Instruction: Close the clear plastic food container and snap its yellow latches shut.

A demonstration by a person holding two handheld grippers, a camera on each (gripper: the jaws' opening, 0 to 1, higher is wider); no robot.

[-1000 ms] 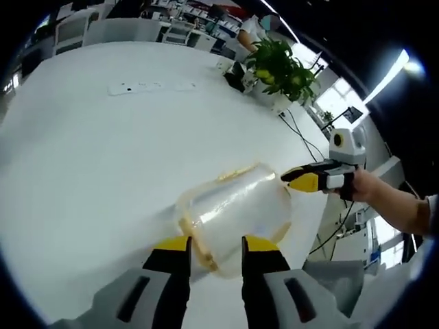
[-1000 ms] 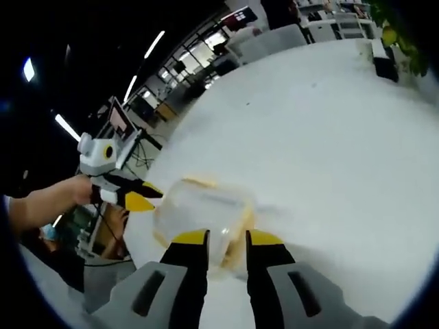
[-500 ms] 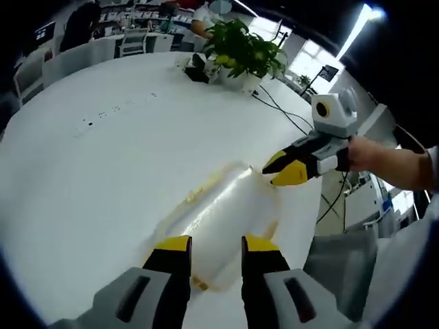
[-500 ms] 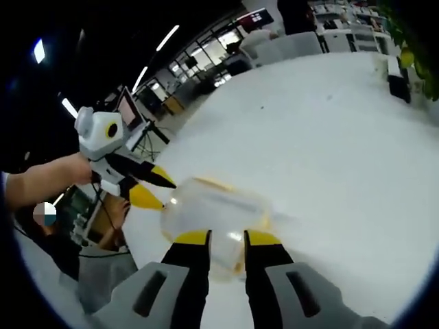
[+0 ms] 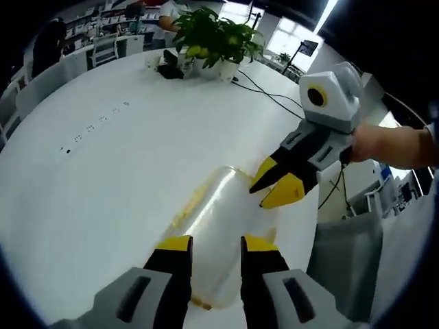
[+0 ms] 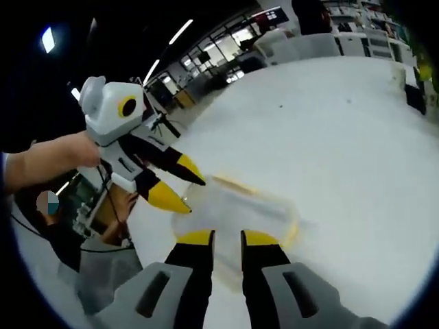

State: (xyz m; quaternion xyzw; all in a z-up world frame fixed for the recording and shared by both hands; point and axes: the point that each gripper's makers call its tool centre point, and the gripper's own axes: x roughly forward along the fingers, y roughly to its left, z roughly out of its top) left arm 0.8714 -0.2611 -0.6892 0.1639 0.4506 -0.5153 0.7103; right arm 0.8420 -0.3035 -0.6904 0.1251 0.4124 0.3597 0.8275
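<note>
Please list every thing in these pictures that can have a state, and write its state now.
Clear plastic food container: lying on the white table, between both claws; lid and yellow latches too blurred to judge.
Left claw: open, jaws on either side of the container's near end.
Right claw: open, tips at the container's far end.
Potted plant: upright at the table's far side.

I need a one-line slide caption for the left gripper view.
Both grippers, left and right, meet at a clear container lying on a white table.
</note>
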